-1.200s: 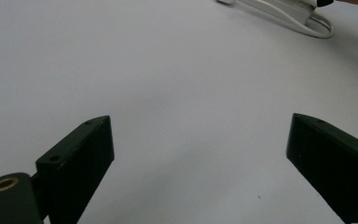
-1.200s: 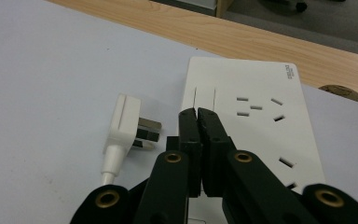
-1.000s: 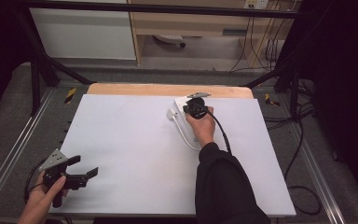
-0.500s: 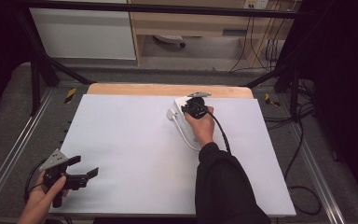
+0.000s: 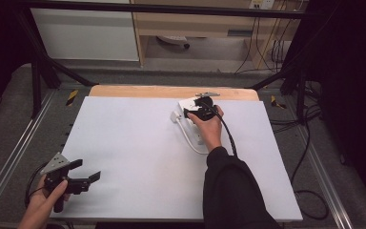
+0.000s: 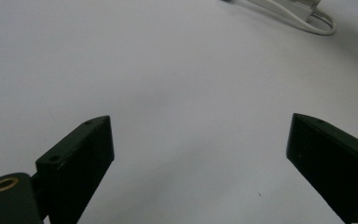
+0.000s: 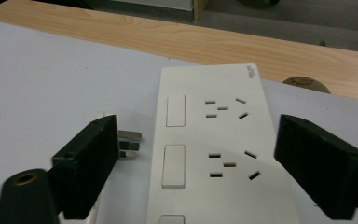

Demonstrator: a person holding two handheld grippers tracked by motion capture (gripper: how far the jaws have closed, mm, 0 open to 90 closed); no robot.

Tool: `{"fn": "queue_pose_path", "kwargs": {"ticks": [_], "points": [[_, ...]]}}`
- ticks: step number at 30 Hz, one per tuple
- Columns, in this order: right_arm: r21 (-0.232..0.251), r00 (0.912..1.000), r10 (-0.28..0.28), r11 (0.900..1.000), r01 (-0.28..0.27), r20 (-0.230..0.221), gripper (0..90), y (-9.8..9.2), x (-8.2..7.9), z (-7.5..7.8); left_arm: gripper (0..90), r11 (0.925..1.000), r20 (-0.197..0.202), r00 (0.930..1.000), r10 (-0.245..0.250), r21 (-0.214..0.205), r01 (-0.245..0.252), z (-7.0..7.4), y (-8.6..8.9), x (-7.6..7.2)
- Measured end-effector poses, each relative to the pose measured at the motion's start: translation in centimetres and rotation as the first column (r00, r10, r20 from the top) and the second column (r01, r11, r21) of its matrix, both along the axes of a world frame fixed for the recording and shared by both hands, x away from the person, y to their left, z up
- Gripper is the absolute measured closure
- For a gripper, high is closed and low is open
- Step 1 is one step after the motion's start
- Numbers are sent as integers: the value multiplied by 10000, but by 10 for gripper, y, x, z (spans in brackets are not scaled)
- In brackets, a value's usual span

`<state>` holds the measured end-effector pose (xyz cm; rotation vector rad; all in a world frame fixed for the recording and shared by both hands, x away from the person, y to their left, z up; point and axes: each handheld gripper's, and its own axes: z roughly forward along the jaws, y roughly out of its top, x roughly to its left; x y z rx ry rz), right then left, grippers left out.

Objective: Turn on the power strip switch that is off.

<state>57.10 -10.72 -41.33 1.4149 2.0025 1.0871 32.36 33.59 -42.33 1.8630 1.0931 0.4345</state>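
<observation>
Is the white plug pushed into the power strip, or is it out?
Out. In the right gripper view the plug lies on the table beside the power strip, metal prongs bare, and the visible sockets are empty.

Bright, even overhead light on the sheet (image 5: 138,143) — dark surroundings, soft close-up blur.

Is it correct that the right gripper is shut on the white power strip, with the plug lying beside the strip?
Not quite. The right gripper is open above the power strip, as the right gripper view shows. The plug does lie beside the strip.
</observation>
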Motion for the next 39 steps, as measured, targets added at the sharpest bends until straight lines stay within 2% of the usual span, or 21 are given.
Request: {"fn": "queue_pose_path", "kwargs": {"ticks": [2,5,16,19,29,39], "points": [[-101,10000,54,9999,-53,24,71,0,-2,2,76,10000,-6,10000,7,10,-7,0,0,0],[59,9998,215,9998,-215,-33,45,-1,-4,5,76,10000,-17,10000,-4,23,4,0,-1,0],[525,9990,456,9976,-453,-43,44,-11,-13,21,75,10000,-50,10000,62,10,-62,0,-1,0],[933,9982,585,9938,-598,158,49,-15,-18,23,75,10000,-43,10000,85,37,-85,-1,-1,1],[1043,9957,854,9906,-888,370,58,-28,-34,41,75,10000,-69,9999,91,37,-91,0,0,1],[1394,9905,986,9839,-1115,962,61,-49,-58,60,75,9999,-106,9999,111,47,-111,-1,0,0]]}}
